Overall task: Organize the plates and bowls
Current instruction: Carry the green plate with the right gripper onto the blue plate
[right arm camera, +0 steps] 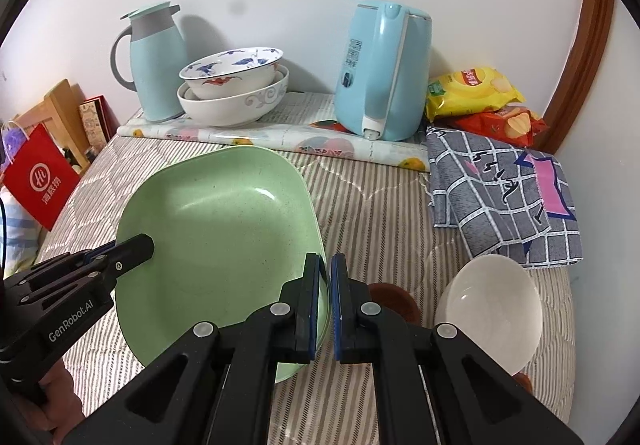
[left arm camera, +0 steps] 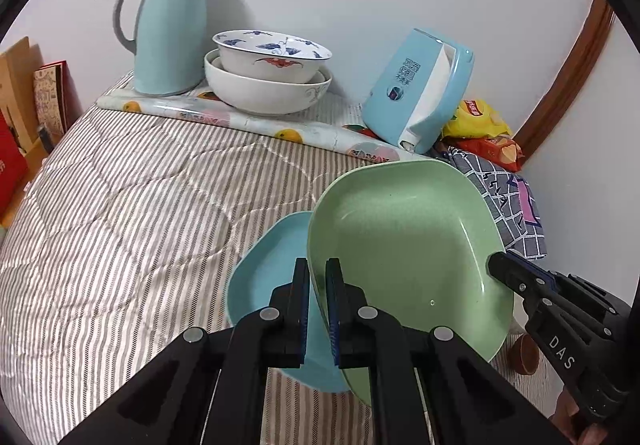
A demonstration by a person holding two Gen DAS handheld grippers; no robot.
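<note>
Gripping opposite rims, the left gripper and right gripper clamped the green plate — uneven pulling risked dropping it on the blue plate at lower centre.

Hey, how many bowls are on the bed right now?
3: a blue-patterned white bowl nested in a larger plain white ceramic bowl by the wall, and a small white bowl lying tilted near the right edge. Others may be hidden.

The square pale-blue plastic plate is largely covered by the tilted green square plastic plate and does not show in the right wrist view. A small reddish-brown round object, perhaps a cup, sits half hidden behind the right hand-held gripper. The red paper bag has print too small to read.
</note>
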